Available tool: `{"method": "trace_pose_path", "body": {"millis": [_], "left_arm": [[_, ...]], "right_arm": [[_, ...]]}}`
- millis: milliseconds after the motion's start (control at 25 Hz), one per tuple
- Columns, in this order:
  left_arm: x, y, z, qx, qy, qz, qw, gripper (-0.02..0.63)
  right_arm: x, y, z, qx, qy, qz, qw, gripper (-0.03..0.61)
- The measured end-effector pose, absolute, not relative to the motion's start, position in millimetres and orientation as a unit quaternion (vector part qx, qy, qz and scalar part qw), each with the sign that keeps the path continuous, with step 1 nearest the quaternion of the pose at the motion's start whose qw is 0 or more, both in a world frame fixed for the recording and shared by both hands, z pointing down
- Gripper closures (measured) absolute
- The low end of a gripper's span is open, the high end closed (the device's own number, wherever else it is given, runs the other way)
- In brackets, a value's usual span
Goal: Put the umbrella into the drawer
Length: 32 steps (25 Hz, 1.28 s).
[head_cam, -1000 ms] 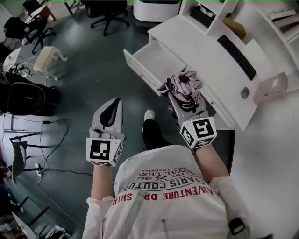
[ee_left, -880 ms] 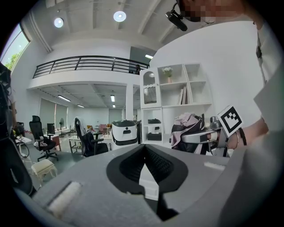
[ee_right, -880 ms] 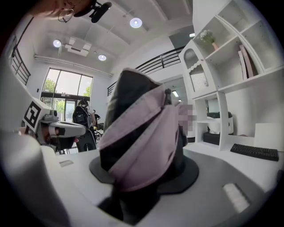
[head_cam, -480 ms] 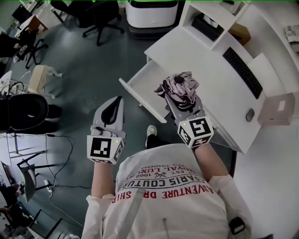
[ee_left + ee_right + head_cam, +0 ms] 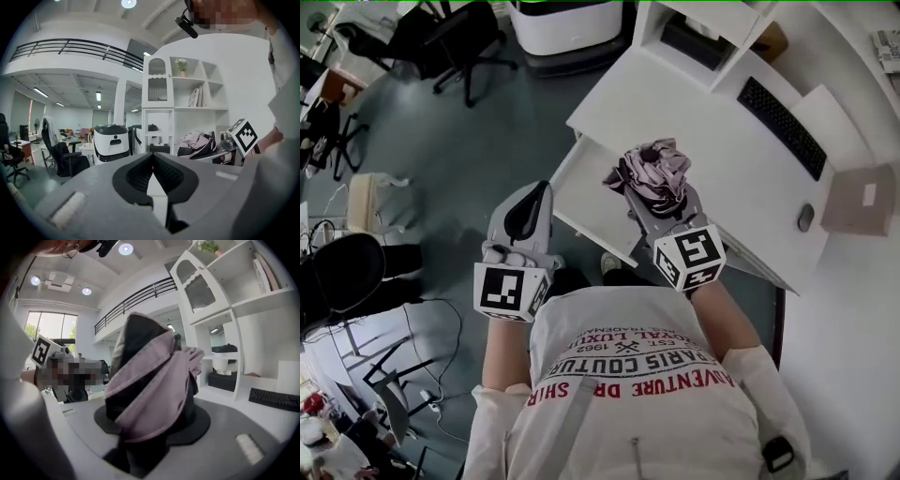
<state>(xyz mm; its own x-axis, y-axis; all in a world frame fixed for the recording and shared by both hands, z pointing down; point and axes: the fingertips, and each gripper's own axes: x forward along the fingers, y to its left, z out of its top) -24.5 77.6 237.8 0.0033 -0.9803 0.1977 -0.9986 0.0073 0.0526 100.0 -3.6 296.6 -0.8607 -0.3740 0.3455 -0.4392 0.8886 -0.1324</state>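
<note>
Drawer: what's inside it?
The open drawer shows only its bare white bottom. The umbrella, clamped in the right gripper, covers its right part, so what lies there cannot be seen.

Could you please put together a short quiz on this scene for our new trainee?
1. True or false: the folded pink-and-black fabric umbrella lies inside the white desk drawer.
2. The drawer is: A) pulled open, B) pushed shut, C) lying on the floor.
3. Which gripper holds the umbrella, and how do the other gripper's jaws stand?
Key: 1 false. 2 A. 3 The right gripper clamps it; the left gripper has its jaws together with nothing between them.
</note>
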Motion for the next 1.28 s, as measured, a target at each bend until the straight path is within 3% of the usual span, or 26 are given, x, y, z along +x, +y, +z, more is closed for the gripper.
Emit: {"method": "trace_pose_path", "body": {"millis": [320,680,920,1280], "left_arm": [[-35,4,269,0.781,-0.613,0.06,0.105,0.607],[-46,-25,363,0.842,-0.507,0.079,0.166,0.607],[-53,-37,416,0.849,-0.485,0.092,0.19,0.607],[-71,-47,484,0.842,-0.48,0.095,0.226,0.607]], "right_arm": [[87,-17,359,0.265,-0.928,0.149,0.217,0.371],[58,4,482,0.25,-0.889,0.21,0.32,0.368],[50,11,571,0.219,-0.856,0.227,0.409,0.365],[39,15,695,0.19,-0.805,0.279,0.488,0.361]]}}
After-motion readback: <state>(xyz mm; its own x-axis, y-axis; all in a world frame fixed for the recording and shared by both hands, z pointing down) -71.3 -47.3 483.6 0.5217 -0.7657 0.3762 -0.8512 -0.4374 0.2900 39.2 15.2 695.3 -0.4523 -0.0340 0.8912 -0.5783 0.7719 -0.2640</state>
